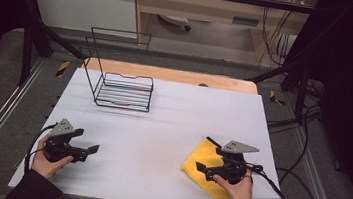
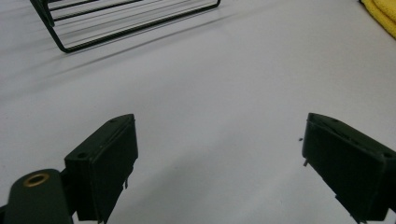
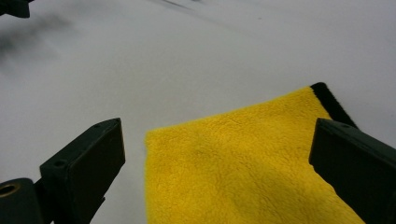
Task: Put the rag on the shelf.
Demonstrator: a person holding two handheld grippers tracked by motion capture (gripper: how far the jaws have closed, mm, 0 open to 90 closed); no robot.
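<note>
Yellow fleece, a folded cloth (image 1: pixel 206 164) lies flat at the near right of the surface (image 1: pixel 161 128), under the spread right tongs (image 1: pixel 207 156); judged soft and light, best pinched at its corner. The left tongs (image 1: pixel 90 144) are held open, empty.

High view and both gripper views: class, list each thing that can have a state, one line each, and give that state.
Left gripper: open, holding nothing, above bare table.
Right gripper: open, over the cloth, not gripping it.
Yellow cloth: lying flat on the table, apparently folded.
Wire rack: empty, standing at the far left of the table.
</note>
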